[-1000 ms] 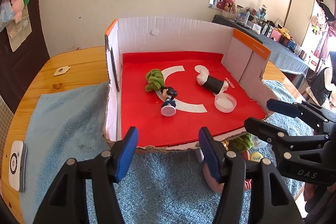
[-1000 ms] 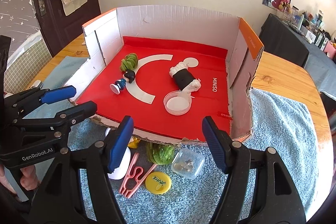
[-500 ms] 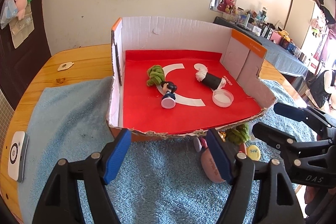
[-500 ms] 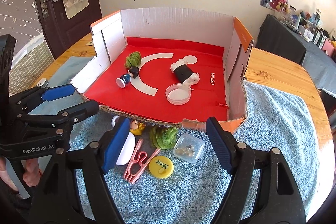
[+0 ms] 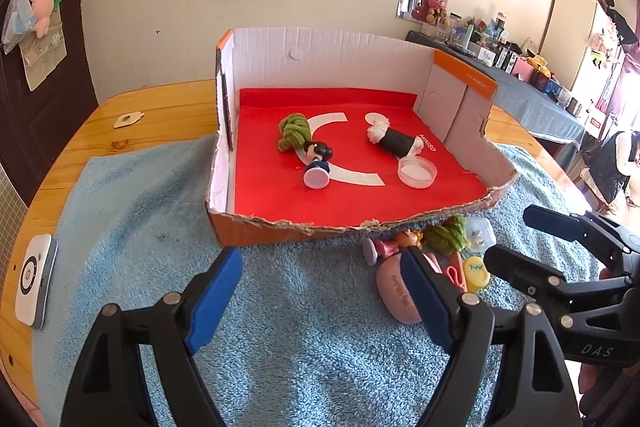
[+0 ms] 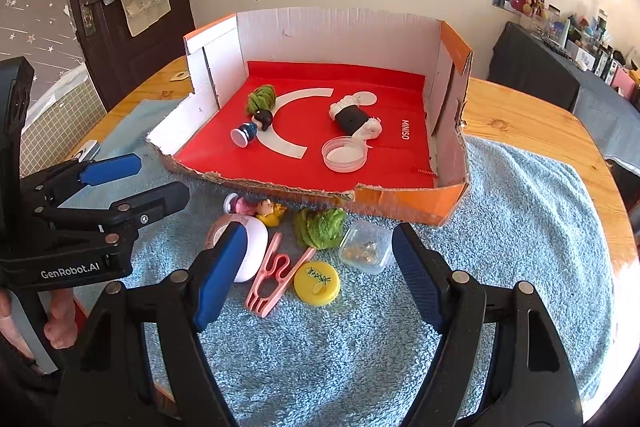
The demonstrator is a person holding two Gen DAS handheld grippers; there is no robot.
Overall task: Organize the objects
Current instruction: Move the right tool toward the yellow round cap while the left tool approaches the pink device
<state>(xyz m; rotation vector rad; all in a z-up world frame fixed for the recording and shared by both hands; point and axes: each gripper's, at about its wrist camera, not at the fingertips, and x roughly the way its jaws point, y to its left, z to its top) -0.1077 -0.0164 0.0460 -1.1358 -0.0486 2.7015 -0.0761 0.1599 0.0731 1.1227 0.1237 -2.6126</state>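
Cardboard box [image 6: 404, 205] sits mid-tabletop on the blue towel [image 6: 520, 227], its torn low wall toward the near edge. It already holds a green yarn knot [image 6: 262, 98], a dark-haired figurine [image 6: 252, 129], a black-and-white roll [image 6: 354, 117] and a clear lid [image 6: 344, 155]. Loose things remain just outside that wall: pink clip [image 6: 276, 273], yellow cap [image 6: 317, 283], small clear case [image 6: 366, 247], green bundle [image 6: 320, 221], pink figurine [image 6: 256, 207], white-pink pod [image 6: 246, 247]. Both the left tongs [image 5: 320, 301] and right tongs [image 6: 316, 275] hang wide, holding nothing. Sorting looks partly done; next probably a descent onto the clip, whose long axis runs diagonally, prongs toward the near left corner.
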